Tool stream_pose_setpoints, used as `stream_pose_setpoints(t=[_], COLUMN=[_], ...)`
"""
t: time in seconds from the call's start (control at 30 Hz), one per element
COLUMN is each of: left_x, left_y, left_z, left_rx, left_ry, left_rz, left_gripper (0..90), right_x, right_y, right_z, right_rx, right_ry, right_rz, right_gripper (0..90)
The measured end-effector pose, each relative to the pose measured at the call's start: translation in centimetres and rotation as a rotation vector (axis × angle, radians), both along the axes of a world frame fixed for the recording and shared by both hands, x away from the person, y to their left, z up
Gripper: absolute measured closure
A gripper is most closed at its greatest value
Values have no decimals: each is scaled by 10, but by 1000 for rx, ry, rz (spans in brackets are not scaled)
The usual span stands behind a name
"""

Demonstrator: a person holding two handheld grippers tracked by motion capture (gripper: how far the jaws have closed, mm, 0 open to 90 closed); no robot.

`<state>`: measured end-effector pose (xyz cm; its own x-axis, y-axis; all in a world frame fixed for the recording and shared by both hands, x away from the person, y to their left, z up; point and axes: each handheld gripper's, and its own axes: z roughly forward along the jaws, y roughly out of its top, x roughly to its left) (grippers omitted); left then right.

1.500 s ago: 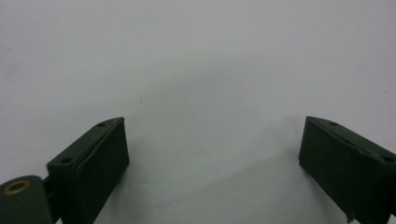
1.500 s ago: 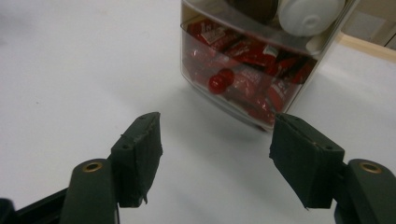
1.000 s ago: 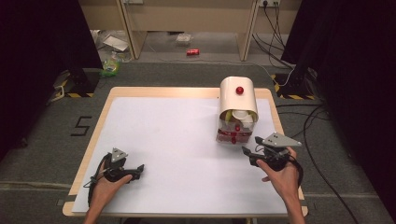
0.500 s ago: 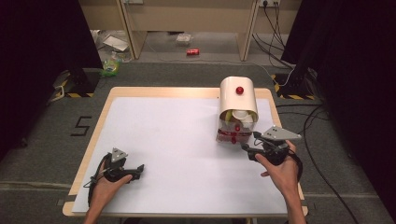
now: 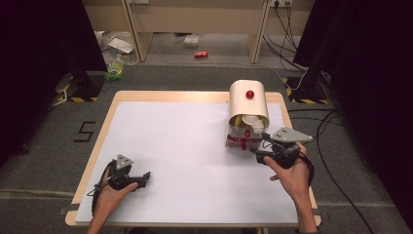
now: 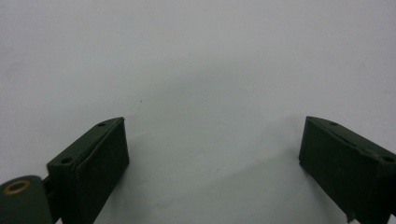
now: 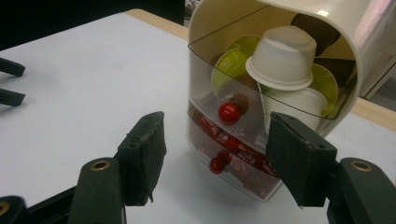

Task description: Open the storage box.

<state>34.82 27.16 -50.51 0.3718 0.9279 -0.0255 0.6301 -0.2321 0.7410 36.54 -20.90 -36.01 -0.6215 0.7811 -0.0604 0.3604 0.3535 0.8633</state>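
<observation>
- the cream dispenser (image 5: 248, 100) stands on the white table (image 5: 185, 146) near its far right edge; it has a rounded top and a red knob on the outside
- its upper clear drawer (image 7: 233, 88) holds coffee capsules: a white capsule (image 7: 284, 56) lies on top, with green-lidded capsules (image 7: 229, 65) behind and beside it
- that upper drawer has a red knob (image 7: 229, 113) on its front
- the lower clear drawer (image 7: 229, 163) holds red sachets and carries a second, smaller red knob (image 7: 216, 164)
- the right gripper (image 7: 215, 158) is raised just in front of the dispenser's open face, aimed at the two drawers; its jaws stand apart with nothing between the pads, and they touch neither drawer
- in the high view the right gripper (image 5: 260, 146) sits just to the near right of the dispenser, held from below by the person's right hand (image 5: 292, 175)
- the left gripper (image 5: 141, 178) rests low at the near left of the table, well apart from the dispenser; its jaws are wide apart over bare white surface, holding nothing
</observation>
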Motion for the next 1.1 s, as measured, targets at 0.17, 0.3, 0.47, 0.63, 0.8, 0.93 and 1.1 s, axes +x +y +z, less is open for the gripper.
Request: stream_pose_setpoints(t=[0.17, 0.3, 0.47, 0.63, 0.8, 0.93, 1.1], left_x=[0, 0, 0, 0, 0, 0, 0], left_y=[0, 0, 0, 0, 0, 0, 0], left_z=[0, 0, 0, 0, 0, 0, 0], left_rx=[0, 0, 0, 0, 0, 0, -1], left_ry=[0, 0, 0, 0, 0, 0, 0], left_rz=[0, 0, 0, 0, 0, 0, 0], left_gripper=[74, 74, 74, 74, 75, 75, 74], right_x=[4, 6, 10, 19, 27, 32, 38], right_y=[4, 6, 10, 14, 17, 20, 22], right_z=[0, 2, 7, 7, 7, 7, 4], right_rx=[-11, -5, 2, -10, -5, -2, -18], right_ry=[-5, -12, -31, -38, -49, -53, -51], right_rz=[5, 2, 8, -1, -4, -6, -9], right_gripper=[377, 377, 376, 374, 371, 370, 368])
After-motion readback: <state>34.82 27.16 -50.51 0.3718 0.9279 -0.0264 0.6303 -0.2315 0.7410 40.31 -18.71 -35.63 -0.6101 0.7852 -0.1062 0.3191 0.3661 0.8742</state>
